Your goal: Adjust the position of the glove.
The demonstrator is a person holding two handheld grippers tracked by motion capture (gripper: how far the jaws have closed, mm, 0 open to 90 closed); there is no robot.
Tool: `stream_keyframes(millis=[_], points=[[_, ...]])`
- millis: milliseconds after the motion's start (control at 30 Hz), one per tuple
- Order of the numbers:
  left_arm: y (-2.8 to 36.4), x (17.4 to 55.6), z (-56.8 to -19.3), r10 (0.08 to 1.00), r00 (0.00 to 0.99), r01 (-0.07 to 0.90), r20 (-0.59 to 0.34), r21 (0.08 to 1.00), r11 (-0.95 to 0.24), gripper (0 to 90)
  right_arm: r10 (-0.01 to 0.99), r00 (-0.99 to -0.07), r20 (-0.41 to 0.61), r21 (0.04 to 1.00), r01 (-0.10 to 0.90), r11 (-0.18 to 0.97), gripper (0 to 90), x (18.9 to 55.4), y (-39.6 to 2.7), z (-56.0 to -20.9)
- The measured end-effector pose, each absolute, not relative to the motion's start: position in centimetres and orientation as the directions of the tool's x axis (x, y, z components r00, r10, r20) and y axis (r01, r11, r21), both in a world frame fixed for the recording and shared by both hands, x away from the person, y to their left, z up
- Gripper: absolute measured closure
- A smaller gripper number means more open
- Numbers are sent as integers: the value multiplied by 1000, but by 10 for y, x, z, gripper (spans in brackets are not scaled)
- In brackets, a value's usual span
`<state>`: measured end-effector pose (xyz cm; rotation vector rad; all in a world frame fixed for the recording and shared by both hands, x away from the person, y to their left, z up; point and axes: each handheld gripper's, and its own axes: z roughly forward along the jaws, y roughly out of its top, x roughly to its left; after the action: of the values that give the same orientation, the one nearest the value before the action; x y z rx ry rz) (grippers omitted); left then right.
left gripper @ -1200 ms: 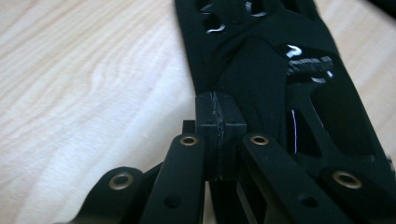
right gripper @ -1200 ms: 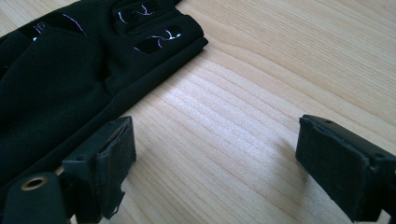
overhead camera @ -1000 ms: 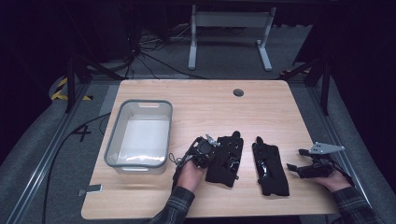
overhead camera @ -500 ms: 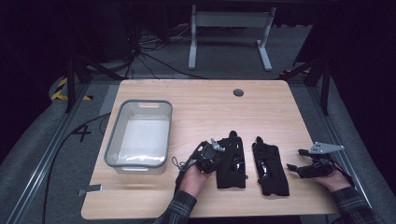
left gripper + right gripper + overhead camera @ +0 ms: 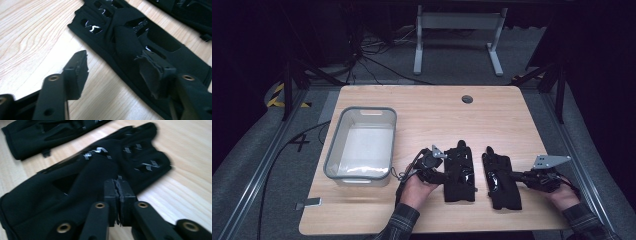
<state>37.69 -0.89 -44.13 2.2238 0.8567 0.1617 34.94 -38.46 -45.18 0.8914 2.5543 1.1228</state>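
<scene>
From the high view, a wooden desk (image 5: 422, 110) carries a clear bin (image 5: 362, 145) at its left and two black gloves lying side by side near the front edge. The left glove (image 5: 459, 172) lies just right of the left gripper (image 5: 439, 167), which the person's left hand (image 5: 417, 187) holds at the glove's left edge. The right glove (image 5: 501, 180) lies beside it, apart from it by a strip of bare wood. The right gripper (image 5: 519, 176), held in the right hand (image 5: 562, 192), reaches to this glove's right edge, with a grey plate (image 5: 551, 160) on top. A small grey tag (image 5: 309, 202) sits near the desk's front left corner.

In the left gripper view, the left gripper (image 5: 115, 68) stands wide open. One jaw hangs over bare wood and the other over the edge of the left glove (image 5: 140, 42), whose fabric shows cut-outs with shiny marks. The right glove (image 5: 190, 12) lies beyond it at the top right corner.

In the right gripper view, the right gripper (image 5: 119, 191) has its jaws pressed together with no gap, their tips right at the right glove (image 5: 100, 177); whether fabric is caught between them cannot be told. The left glove (image 5: 47, 135) lies farther off at the top left.
</scene>
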Motion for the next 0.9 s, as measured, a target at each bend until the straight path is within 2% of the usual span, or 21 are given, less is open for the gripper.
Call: stream_keyframes(millis=[167, 400, 733, 900], points=[[-15, 377, -446, 607, 780, 531, -149, 672, -517, 307, 577, -816, 40, 702, 434, 565, 897, 350, -371, -455], [-25, 378, -452, 609, 780, 543, -146, 642, -541, 324, 574, -818, 31, 703, 426, 569, 897, 351, -369, -456], [-28, 378, -454, 600, 784, 553, -159, 616, -561, 576, 562, -827, 28, 703, 416, 577, 898, 358, -356, -456], [-28, 377, -452, 600, 784, 553, -159, 618, -558, 757, 560, -828, 26, 704, 413, 578, 897, 360, -350, -456]])
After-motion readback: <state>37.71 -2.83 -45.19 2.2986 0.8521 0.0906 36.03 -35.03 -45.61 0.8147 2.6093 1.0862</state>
